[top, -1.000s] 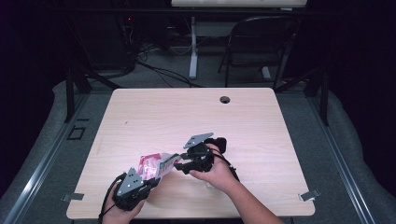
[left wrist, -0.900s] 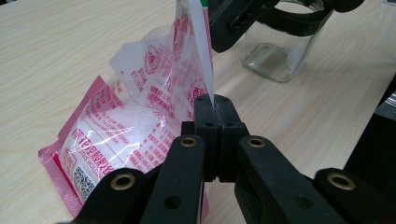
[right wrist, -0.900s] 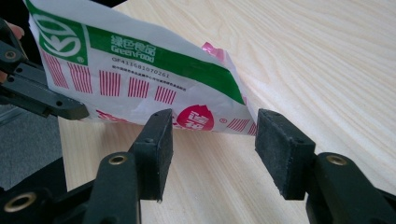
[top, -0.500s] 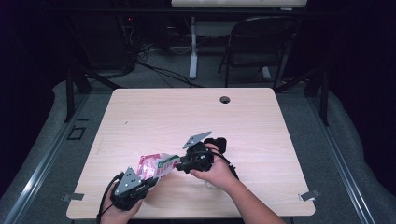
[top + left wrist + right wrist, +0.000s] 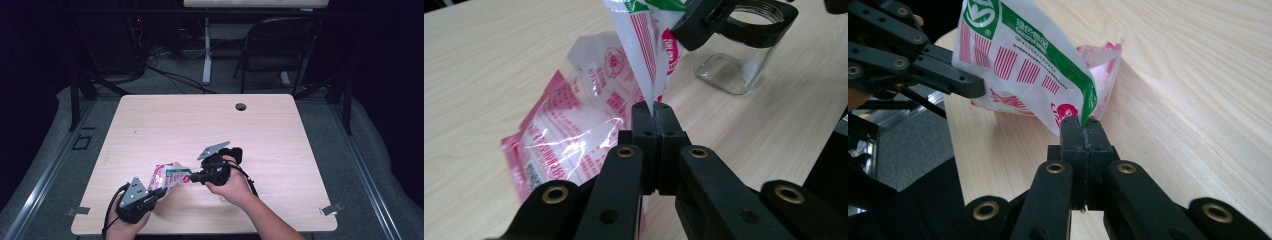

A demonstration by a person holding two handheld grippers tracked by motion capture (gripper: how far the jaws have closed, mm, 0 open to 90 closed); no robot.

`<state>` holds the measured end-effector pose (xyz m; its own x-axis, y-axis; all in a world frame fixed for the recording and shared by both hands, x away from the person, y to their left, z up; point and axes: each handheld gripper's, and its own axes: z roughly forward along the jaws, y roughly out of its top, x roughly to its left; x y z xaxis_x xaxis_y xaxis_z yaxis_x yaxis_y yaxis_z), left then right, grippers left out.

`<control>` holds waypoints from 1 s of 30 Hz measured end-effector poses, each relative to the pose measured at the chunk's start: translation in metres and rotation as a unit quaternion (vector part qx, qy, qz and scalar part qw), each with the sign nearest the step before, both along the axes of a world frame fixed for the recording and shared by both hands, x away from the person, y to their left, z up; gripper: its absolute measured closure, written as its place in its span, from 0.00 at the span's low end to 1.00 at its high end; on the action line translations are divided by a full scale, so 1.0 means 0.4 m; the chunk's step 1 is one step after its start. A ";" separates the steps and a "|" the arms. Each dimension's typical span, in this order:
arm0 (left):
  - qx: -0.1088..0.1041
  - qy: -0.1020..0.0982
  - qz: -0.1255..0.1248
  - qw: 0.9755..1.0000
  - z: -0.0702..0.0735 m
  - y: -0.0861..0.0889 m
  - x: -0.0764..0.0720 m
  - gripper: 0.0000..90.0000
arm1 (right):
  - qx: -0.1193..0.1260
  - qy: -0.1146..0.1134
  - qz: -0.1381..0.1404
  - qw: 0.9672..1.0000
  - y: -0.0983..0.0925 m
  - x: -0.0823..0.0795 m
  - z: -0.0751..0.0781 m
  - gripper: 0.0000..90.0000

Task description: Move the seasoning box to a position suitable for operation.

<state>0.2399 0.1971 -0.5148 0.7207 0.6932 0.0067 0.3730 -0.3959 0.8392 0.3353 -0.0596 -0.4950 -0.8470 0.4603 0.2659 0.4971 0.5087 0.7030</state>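
- In the high view, we see the plastic bag (image 5: 169, 175) in the lower middle of the frame, near the front edge of the wooden table (image 5: 165, 125), between the 2 grippers.
- The bag is white and clear, with pink-red print and a green band along its top edge.
- The left gripper (image 5: 159, 191) is in the lower left of the high view. In the left gripper view its 2 jaws (image 5: 654, 107) are pressed together on a thin edge of the bag (image 5: 574, 135), and the film rises straight up from between them.
- The right gripper (image 5: 188, 177) comes from the right side of the bag in the high view. Its jaws have just been closing, and in the right gripper view they (image 5: 1082, 124) are now shut on the corner of the bag (image 5: 1018, 65), just under the green band.
- The bag is stretched between both grips, and its lower part still lies on the table.
- In the upper right of the left gripper view, a clear glass jar (image 5: 736, 60) with a black rim stands on the table just behind the bag.
- In the upper left of the right gripper view, the black jaws of the left gripper (image 5: 960, 82) touch the other side of the bag.
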 end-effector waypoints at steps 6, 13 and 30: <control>-0.001 -0.012 0.003 1.000 0.031 -0.002 0.013 0.99 | 0.021 -0.009 -0.010 1.000 -0.020 -0.016 0.042 1.00; -0.015 -0.023 -0.001 1.000 0.056 -0.008 0.022 0.99 | 0.042 -0.041 -0.019 0.998 -0.045 -0.042 0.111 1.00; -0.064 0.048 -0.013 0.997 0.006 0.014 0.053 0.64 | 0.038 -0.059 -0.028 0.997 -0.047 -0.051 0.134 1.00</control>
<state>0.2610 0.2025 -0.5123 0.7320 0.6647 -0.1496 0.4442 -0.2992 0.8445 0.3151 -0.0783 -0.4415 -0.8484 0.4895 0.2015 0.4339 0.4250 0.7944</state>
